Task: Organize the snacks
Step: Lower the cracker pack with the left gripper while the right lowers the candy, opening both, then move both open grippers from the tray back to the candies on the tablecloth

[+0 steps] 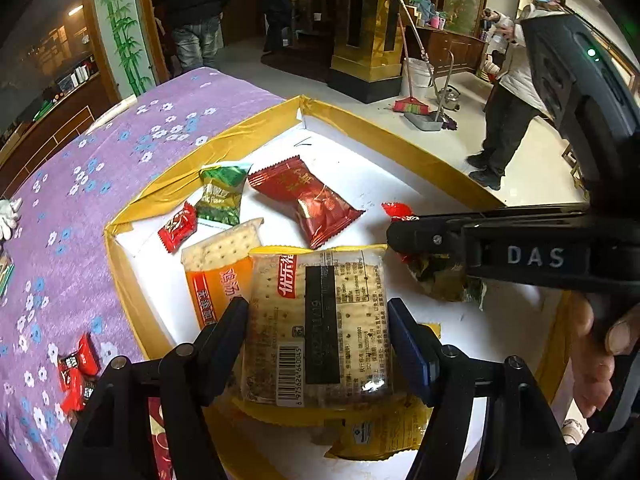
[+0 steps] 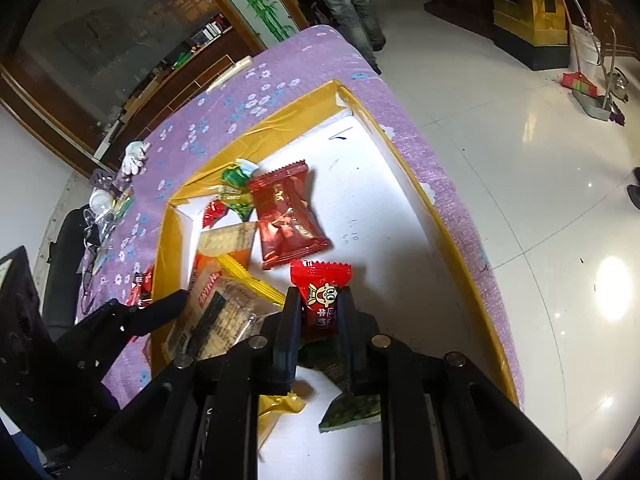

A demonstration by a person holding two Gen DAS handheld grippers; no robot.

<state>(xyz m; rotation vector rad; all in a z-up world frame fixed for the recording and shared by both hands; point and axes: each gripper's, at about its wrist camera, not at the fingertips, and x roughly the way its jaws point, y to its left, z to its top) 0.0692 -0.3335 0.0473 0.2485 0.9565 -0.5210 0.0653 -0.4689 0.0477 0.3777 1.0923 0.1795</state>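
Observation:
My left gripper [image 1: 318, 316] is shut on a clear cracker packet [image 1: 320, 320] with a yellow edge, held over the white tray [image 1: 400, 168] with gold rim. My right gripper [image 2: 320, 308] is shut on a small red candy [image 2: 320, 296] above the tray's near side; it shows in the left wrist view [image 1: 404, 232] too. In the tray lie an orange cracker packet [image 1: 216, 264], a large red snack bag [image 1: 308, 200], a green packet [image 1: 220, 192], a small red candy [image 1: 178, 226] and a dark green packet [image 2: 348, 408].
The tray sits on a purple flowered cloth [image 1: 80, 184]. Several small red candies [image 1: 76, 372] lie on the cloth to the left. A white glove [image 2: 134, 156] and clutter sit at the table's far end. People stand on the tiled floor beyond.

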